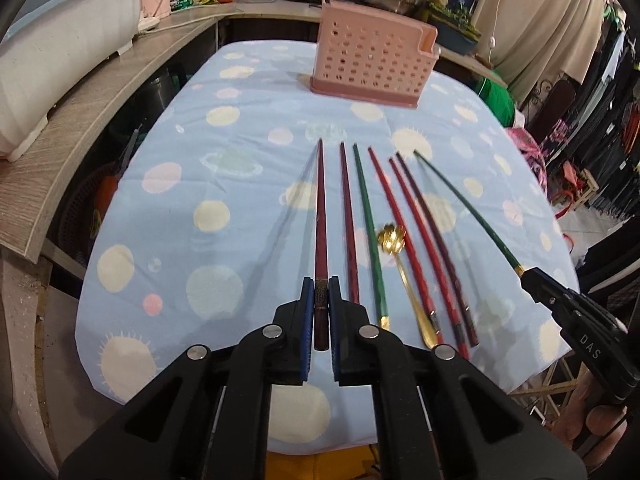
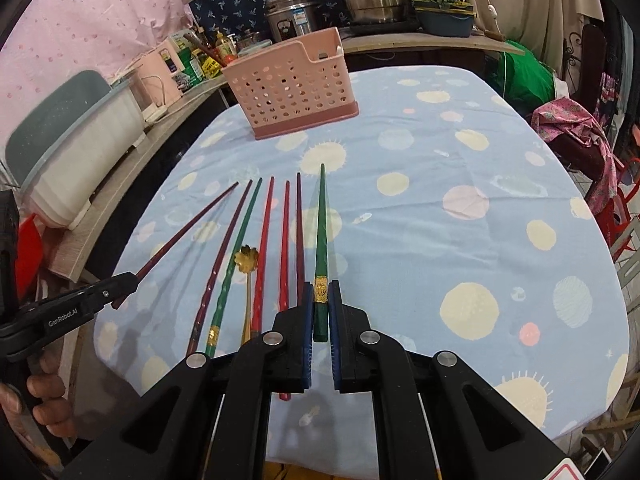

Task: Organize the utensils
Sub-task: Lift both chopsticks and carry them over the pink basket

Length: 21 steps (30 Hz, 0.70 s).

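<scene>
Left gripper [image 1: 320,292] pinches a dark red chopstick [image 1: 320,216] at lower centre of its view. Right gripper [image 2: 320,296] pinches a green chopstick [image 2: 321,236] likewise. Remaining chopsticks [image 1: 404,232] and a gold spoon [image 1: 404,276] lie on the tablecloth [image 1: 224,184]. Pink basket [image 1: 372,64] stands at upper centre.

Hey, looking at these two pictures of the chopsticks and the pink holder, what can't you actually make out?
- Inside of the pink holder: left wrist view, hidden by its perforated wall.
- Near ends of the red chopsticks: right wrist view, behind the right tongs.
- Gold spoon bowl: left wrist view, blurred.
- Table edge nearest the camera: both views, covered by the tongs' bodies.
</scene>
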### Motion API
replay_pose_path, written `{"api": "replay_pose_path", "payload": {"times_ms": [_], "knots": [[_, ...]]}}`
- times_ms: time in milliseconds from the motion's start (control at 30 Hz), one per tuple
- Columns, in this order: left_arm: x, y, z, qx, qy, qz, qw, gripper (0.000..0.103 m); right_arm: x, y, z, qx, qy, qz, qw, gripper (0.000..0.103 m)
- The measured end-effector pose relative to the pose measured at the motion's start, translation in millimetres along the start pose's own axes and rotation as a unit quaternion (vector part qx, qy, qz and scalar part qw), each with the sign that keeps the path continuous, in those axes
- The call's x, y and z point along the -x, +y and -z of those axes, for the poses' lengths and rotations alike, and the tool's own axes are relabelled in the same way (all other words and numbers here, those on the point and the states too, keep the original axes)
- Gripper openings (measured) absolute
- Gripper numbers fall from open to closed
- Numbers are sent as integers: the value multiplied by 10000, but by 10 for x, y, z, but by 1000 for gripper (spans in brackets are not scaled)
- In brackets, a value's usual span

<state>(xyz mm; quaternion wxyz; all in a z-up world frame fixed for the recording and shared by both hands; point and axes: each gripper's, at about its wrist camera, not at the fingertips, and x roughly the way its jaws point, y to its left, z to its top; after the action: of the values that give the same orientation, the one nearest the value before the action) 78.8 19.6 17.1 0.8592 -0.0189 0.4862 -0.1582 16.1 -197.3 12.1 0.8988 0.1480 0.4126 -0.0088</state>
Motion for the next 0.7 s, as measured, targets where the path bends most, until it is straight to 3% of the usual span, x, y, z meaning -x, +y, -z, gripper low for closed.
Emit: {"api": "replay_pose_path", "payload": {"times_ms": [367,700], "knots": [[384,-3,-517,-4,-660,10,9978,7,308,5,-570,-27,-629,-131,9979,7],[553,-9,-1203,-58,-1129,-126,9935,7,459,34,-1190,36,-1257,-161,9919,7]]}}
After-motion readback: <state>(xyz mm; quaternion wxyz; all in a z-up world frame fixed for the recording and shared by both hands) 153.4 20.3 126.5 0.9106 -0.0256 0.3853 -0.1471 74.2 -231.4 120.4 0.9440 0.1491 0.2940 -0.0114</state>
